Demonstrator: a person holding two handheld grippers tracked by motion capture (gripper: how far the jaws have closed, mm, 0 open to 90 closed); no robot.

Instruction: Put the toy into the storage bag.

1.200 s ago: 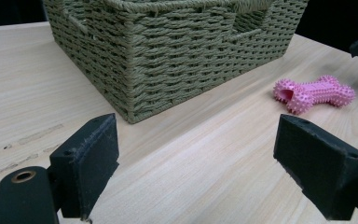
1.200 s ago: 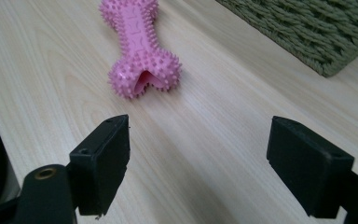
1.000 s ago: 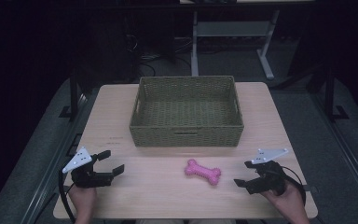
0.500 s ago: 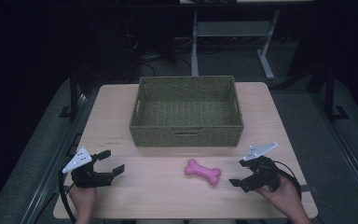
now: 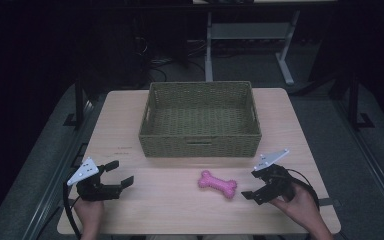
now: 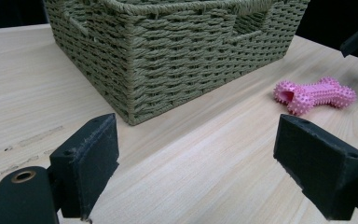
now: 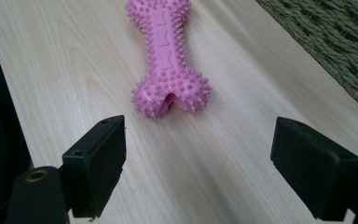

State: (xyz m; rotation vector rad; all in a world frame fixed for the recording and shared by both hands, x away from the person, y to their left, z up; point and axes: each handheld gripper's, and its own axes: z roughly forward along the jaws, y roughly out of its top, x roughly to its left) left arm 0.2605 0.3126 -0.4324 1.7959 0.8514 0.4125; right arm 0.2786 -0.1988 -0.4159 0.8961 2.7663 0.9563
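A pink spiky bone toy (image 5: 217,184) lies flat on the wooden table (image 5: 170,210), in front of the woven basket (image 5: 200,145). My right gripper (image 5: 250,184) hovers just right of the bone, open, and its jaws have just been opening wider with nothing between them. In the right gripper view the bone (image 7: 167,56) lies a short way ahead of the right gripper (image 7: 198,163), end-on. My left gripper (image 5: 123,171) rests at the table's front left, open and empty. The left gripper view has the left gripper (image 6: 196,163) facing the basket's corner (image 6: 135,70), with the bone (image 6: 314,94) off to the right.
The olive basket is rectangular with cut-out handles and holds nothing that I can see. Bare tabletop stretches between the two grippers and along the front edge. Dark floor, cables and a desk frame (image 5: 250,35) lie beyond the table.
My right gripper has slid left, closer to the bone. The left gripper, the bone and the basket have stayed put.
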